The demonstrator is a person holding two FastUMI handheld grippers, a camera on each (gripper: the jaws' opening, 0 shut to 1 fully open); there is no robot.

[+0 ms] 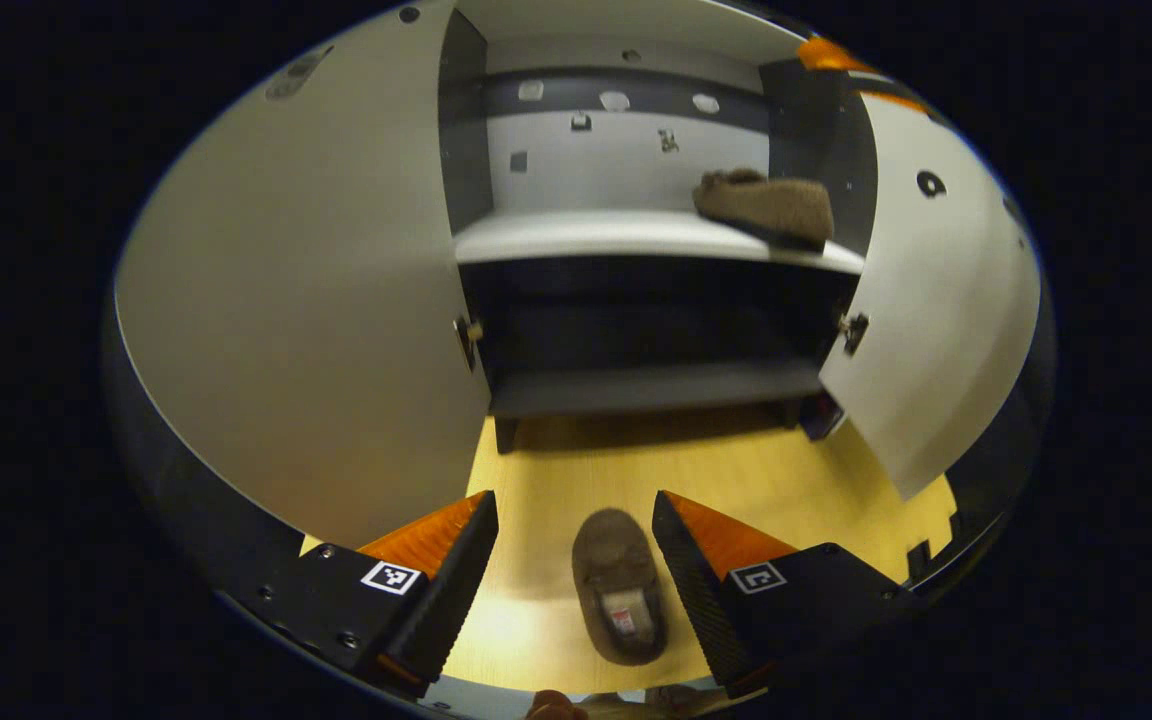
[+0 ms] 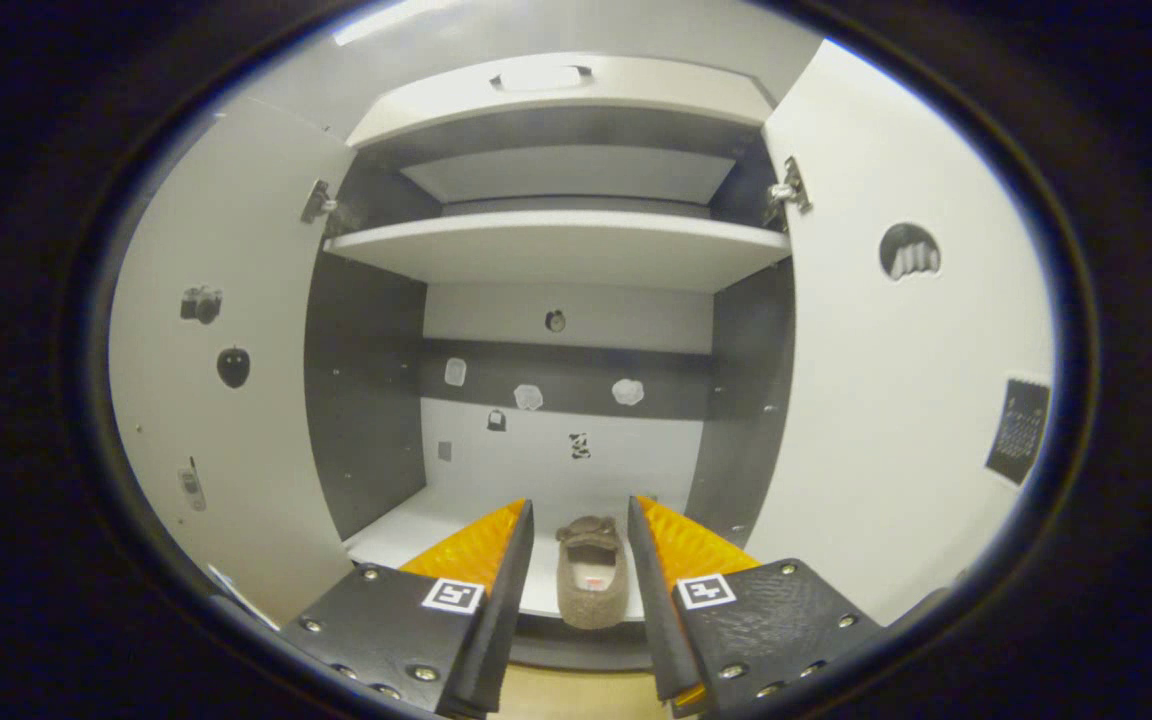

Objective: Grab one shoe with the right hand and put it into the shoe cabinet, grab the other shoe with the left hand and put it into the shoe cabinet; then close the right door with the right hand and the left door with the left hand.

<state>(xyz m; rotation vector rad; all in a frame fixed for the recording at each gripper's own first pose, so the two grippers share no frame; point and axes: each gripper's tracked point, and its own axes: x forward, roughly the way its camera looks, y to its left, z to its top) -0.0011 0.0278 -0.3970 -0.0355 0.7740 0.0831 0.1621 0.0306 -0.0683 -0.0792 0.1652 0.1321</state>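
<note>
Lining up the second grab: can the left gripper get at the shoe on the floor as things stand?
Probably yes. The shoe lies on bare wood floor, and the left gripper hangs open above it, a finger on either side, nothing between.

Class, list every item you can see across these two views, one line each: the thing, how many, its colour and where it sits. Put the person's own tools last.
Shoe on shelf: one, brown fuzzy slipper, on the white middle shelf, toward its right end in the left gripper view.
Shoe on floor: one, brown fuzzy slipper, on the wooden floor before the cabinet.
Shoe cabinet: one, white shelves with dark grey sides.
Left door: one, white, swung open.
Right door: one, white, swung open, small stickers on it.
Floor: light wood.
Left tool: one, open, poised over the floor shoe.
Right tool: one, open, either side of the shelf shoe, contact unclear.
</note>
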